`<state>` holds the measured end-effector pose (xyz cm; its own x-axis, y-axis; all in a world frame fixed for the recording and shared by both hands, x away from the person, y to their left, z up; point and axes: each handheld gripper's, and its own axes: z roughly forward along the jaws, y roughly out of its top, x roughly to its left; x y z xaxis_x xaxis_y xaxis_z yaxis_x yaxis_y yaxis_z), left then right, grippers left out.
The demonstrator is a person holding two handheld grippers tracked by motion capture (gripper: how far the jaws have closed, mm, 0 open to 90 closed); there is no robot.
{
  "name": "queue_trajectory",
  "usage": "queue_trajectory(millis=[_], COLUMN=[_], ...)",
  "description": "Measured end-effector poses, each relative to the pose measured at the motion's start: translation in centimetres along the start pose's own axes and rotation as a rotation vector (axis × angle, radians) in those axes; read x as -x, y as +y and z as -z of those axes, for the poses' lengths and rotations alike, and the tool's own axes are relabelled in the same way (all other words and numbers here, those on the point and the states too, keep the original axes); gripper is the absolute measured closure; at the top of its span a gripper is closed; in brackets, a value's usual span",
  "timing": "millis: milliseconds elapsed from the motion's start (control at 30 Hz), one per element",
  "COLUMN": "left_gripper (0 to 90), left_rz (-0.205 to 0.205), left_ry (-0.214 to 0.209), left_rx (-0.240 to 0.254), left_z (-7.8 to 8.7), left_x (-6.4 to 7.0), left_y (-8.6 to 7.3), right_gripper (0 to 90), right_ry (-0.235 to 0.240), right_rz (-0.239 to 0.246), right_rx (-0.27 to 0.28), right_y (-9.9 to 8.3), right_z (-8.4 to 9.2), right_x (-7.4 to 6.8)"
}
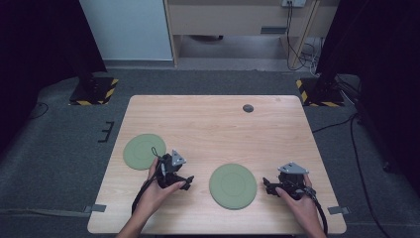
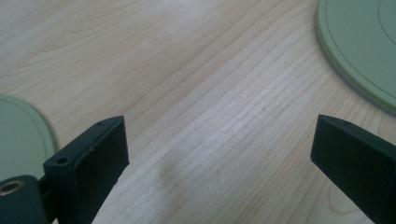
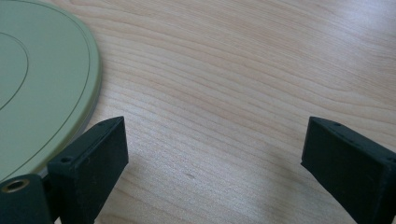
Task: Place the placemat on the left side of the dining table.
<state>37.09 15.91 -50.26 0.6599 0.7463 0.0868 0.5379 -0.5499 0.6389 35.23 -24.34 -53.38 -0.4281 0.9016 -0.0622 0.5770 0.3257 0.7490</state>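
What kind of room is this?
Probably a lab or recording workspace: a plain wooden table stands on grey carpet between hazard-striped stand bases, with cables trailing along the floor behind.

left gripper (image 1: pixel 187 181): jaws wide apart, low | right gripper (image 1: pixel 266 184): jaws wide apart, low

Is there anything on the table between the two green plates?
Yes: in the high view the left gripper, jaws open, sits between the left green plate and the near green plate. Otherwise bare wood, as the left gripper view shows.
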Motion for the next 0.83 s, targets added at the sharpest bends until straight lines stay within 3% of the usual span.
queue_trajectory(millis=[267,467,567,667,833], left_gripper=[3.8,3.5,1.4,0.0,0.0], left_rz=[0.000,0.005,0.039,0.046,0.051], left_ry=[-0.016,-0.038,-0.089,-0.086,-0.080], left_rx=[-0.009,0.027,0.051,0.079,0.079], left_z=[-1.7,-2.2,-2.7,-2.8,-2.8], left_x=[0.7,1.2,1.4,1.5,1.5], left_y=[-1.1,-1.2,-1.5,-1.8,-1.8], right_gripper=[7.3,7.2,7.1,7.1,7.0], right_ry=[-0.001,-0.002,-0.001,-0.003,0.000], right_rz=[-0.001,-0.006,0.000,0.003,0.004], right_rx=[-0.001,-0.002,-0.002,-0.001,-0.003], right_y=[0.0,0.0,0.0,0.0,-0.1], right_z=[0.0,0.1,0.1,0.1,0.1], right_x=[0.0,0.0,0.0,0.0,-0.1])
